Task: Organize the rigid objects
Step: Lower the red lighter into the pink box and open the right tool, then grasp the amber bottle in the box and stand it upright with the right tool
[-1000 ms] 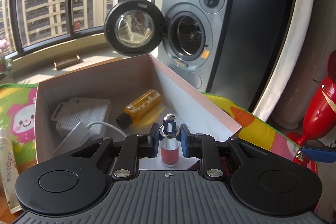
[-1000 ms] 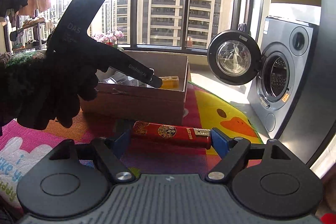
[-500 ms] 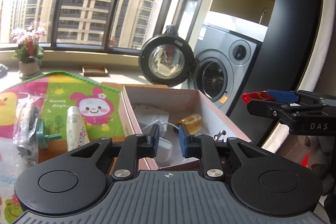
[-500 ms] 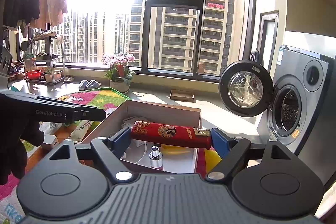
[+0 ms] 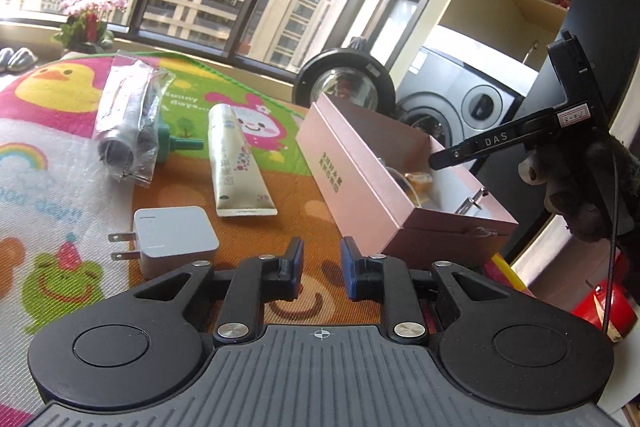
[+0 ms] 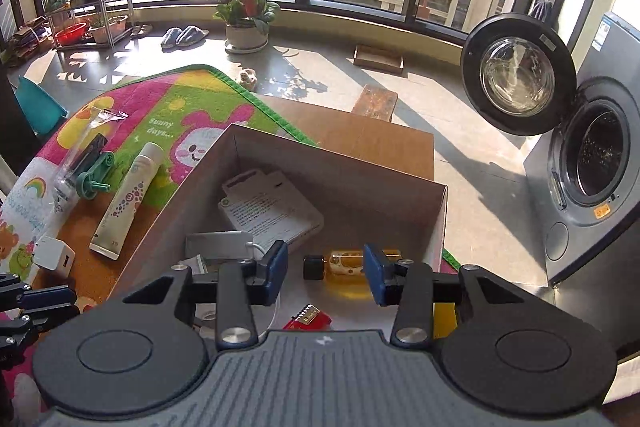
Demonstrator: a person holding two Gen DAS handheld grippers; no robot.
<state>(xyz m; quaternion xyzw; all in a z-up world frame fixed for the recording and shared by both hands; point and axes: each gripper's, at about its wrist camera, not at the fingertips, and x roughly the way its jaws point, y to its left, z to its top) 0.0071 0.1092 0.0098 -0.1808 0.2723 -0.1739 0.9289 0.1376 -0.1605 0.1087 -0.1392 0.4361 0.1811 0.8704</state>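
The left tool (image 5: 320, 269) is spread and holds nothing, low over the surface (image 5: 304, 195) beside the white charger (image 5: 174, 239) and cream tube (image 5: 236, 163). The right tool (image 6: 325, 271) is spread above the open box (image 6: 340, 167), where the red lighter (image 6: 308, 318) and yellow bottle (image 6: 344, 265) lie inside

Left wrist view low over the mat (image 5: 48, 163), right wrist view steeply above the shared box (image 6: 438, 223)

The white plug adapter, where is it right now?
Left wrist view: the plug adapter lies on the mat, left of the left gripper, below the tube.
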